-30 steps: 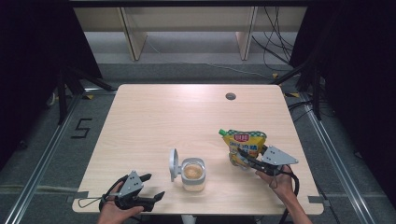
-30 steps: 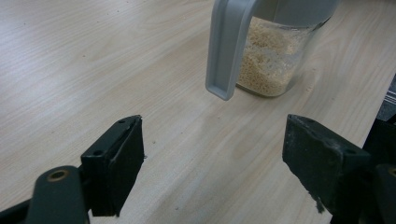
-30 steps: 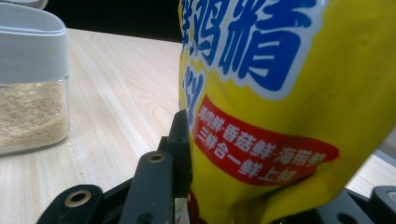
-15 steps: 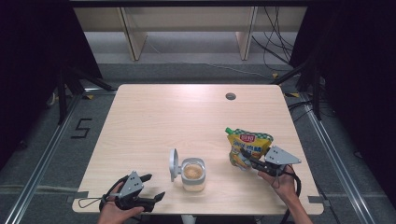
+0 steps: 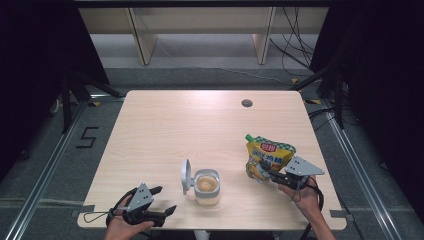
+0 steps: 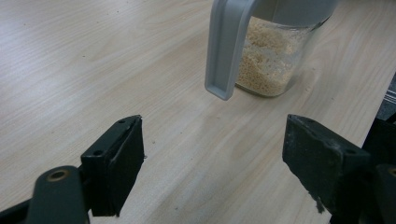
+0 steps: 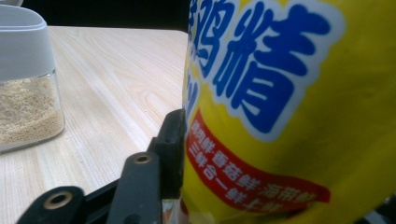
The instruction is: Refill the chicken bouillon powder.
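A yellow seasoning pouch is being stood upright on the worktop by the right tongs, to the right of an open seasoning jar and apart from it. The jaws of those tongs have just been opening, yet the pouch is lying between them; in the right gripper view one pad is being seen against the pouch's printed face, so a loosening grip on the pouch is being judged. The left tongs are being kept apart and empty near the front left edge, pointed towards the jar, whose grey flip lid is being left hinged up over pale granules.

The step in hand is being judged as setting the pouch down or regripping it. The next move is likely being asked either for a clean release without toppling it, or for a firmer hold before tilting its spout towards the jar.

The pale wood-grain worktop is being left otherwise bare, save for a cable hole. Behind, shelf uprights, cables and dark curtains are being shown above a grey floor.
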Available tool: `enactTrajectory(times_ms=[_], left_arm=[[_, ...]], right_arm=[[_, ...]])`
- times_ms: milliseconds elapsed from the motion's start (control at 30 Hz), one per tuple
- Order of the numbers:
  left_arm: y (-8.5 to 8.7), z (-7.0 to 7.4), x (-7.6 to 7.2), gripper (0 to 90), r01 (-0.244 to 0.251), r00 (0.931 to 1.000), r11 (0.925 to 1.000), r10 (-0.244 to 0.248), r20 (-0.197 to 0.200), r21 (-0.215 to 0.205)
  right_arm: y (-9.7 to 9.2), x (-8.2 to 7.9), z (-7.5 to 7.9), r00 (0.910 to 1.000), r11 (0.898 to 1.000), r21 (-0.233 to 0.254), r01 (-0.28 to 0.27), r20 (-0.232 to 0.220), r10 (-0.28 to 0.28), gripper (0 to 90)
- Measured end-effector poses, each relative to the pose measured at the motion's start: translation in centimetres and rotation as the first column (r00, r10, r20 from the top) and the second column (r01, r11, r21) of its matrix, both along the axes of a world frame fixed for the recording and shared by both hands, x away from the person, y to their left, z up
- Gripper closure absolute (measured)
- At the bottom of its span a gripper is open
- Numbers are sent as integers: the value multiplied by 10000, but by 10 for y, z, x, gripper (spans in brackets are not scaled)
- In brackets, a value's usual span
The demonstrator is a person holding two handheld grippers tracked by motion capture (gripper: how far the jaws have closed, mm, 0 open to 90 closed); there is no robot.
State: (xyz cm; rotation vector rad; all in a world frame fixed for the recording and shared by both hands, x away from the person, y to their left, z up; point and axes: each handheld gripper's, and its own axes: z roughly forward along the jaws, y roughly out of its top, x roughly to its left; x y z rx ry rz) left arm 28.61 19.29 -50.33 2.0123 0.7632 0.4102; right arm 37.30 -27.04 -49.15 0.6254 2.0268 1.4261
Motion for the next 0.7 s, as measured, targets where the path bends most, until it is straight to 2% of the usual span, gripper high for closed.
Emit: enactTrajectory(times_ms=[67, 100, 133, 167, 200, 233, 267, 367, 400, 433, 533, 633, 667, 700], left_arm=[[0, 0, 0, 203, 0, 10000, 10000, 0, 5, 1], [0, 0, 0, 203, 2, 10000, 10000, -2, 3, 4], [0, 0, 0, 203, 2, 10000, 10000, -3, 20, 38], [1, 0, 1, 203, 50, 10000, 9997, -51, 31, 239], [1, 0, 0, 203, -99, 9998, 9999, 101, -151, 139], [0, 0, 0, 203, -140, 9998, 9999, 142, -147, 92], [-1, -1, -1, 203, -143, 9997, 9998, 140, -187, -161], [0, -1, -1, 203, -156, 9997, 9997, 153, -190, -182], [-1, -1, -1, 203, -176, 9997, 9997, 173, -166, -173], [1, 0, 0, 203, -70, 9998, 9998, 73, -183, 164], [0, 0, 0, 203, -86, 9999, 9999, 88, -148, 135], [1, 0, 0, 203, -79, 9999, 9998, 81, -101, 174], [1, -1, 0, 203, -106, 9998, 9999, 107, -141, 102], [1, 0, 0, 203, -116, 9998, 9998, 119, -156, 153]], right_arm=[[0, -1, 1, 9998, 9999, -108, 86, -152, -88, 564], [1, -2, 1, 9999, 9999, -3, 118, -89, -118, 546], [0, -2, 2, 10000, 9998, -204, 11, -48, -12, 531], [1, -3, 2, 9998, 9998, -72, 164, -62, -164, 522], [0, -4, 2, 9998, 9998, -93, 193, -98, -194, 518], [0, -4, 3, 9999, 9998, -134, 112, -18, -112, 506], [-1, -4, 4, 9998, 9998, -185, 117, -158, -120, 488], [-1, -6, 4, 9989, 9996, 17, 272, -372, -271, 417], [-1, -6, 4, 9987, 9996, 12, 288, -410, -287, 407], [0, -6, 4, 9990, 9997, 6, 235, -385, -235, 401], [2, -9, 3, 9986, 9991, 152, 389, -365, -384, 393], [0, -8, 5, 9993, 9997, -133, 215, -299, -219, 371], [0, -8, 5, 9996, 9998, -46, 175, -211, -176, 357], [0, -10, 5, 9983, 9994, 31, 343, -479, -341, 348]])
